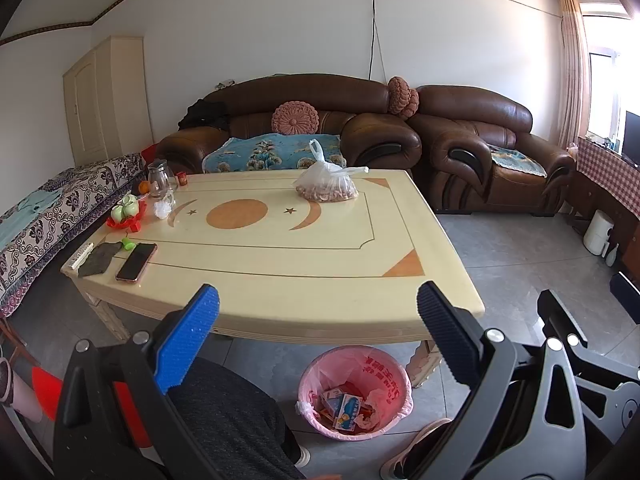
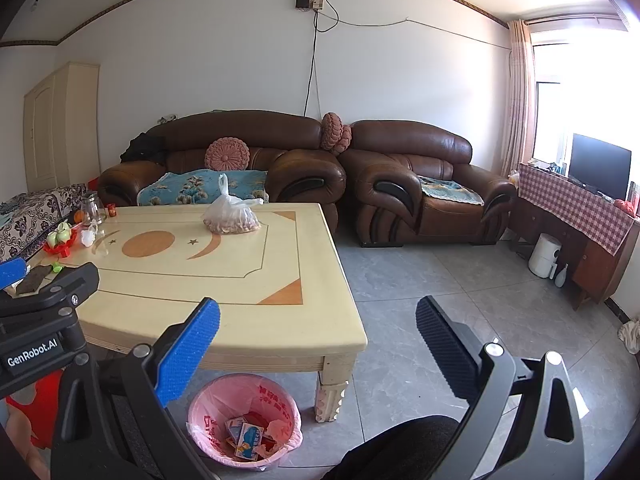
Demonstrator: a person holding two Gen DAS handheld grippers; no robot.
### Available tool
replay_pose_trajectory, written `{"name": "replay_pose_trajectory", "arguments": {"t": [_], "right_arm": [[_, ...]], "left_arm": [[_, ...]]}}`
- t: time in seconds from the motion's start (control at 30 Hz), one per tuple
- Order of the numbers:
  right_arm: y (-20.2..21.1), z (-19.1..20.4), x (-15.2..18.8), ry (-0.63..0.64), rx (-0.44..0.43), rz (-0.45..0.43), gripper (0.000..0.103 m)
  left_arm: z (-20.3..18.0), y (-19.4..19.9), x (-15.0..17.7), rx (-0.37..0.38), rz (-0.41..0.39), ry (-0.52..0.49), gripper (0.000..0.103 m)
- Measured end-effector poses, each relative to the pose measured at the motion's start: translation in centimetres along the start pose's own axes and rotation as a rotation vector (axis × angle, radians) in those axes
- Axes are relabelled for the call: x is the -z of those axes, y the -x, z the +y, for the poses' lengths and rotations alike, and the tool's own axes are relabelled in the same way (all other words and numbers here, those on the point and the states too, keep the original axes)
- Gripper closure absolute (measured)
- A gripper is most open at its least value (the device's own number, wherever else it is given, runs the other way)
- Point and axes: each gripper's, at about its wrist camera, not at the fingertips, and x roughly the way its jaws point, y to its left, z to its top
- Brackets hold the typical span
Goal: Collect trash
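The trash (image 1: pixel 347 411) — small printed cartons and crumpled wrappers — lies in the bottom of a pink-lined bin (image 1: pixel 320 368) that stands on the grey tiled floor (image 1: pixel 512 248) just in front of the near edge of the bench (image 1: pixel 280 276), beside its carved leg. In the right wrist view the same bin (image 2: pixel 208 404) sits at the bench's near right corner, its pink liner folded over the rim.

The left hand-held gripper (image 1: pixel 318 312) hangs above the bench's near edge with its jaws spread wide, the blue pad and the black pad well apart and nothing between them. The right hand-held gripper (image 2: pixel 318 314) is likewise spread and empty, held over the floor just past the bench's corner; the left one shows at its left.

On the bench, a knotted clear plastic bag of nuts (image 1: pixel 326 184) rests near the far edge. At the left end stand a glass jug (image 1: pixel 159 178), a red tray of green cups (image 1: pixel 127 212), a phone (image 1: pixel 137 261) lying flat, a dark cloth (image 1: pixel 98 260) beside it and a remote (image 1: pixel 81 255) at the corner. Behind the bench stands a brown leather sofa (image 1: pixel 304 96) with pink round cushions.
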Motion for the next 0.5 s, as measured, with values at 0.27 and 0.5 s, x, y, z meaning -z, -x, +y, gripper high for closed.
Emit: {"name": "replay_pose_trajectory", "arguments": {"t": [0.27, 0.5], "right_arm": [[-0.17, 0.09, 0.12, 0.005, -0.001, 0.004, 0.007], [-0.25, 0.14, 0.25, 0.011, -0.004, 0.004, 0.007]], "left_arm": [[0.11, -0.05, 0.05, -0.003, 0.005, -0.002, 0.006], [-0.03, -0.03, -0.03, -0.001, -0.001, -0.005, 0.006]]}}
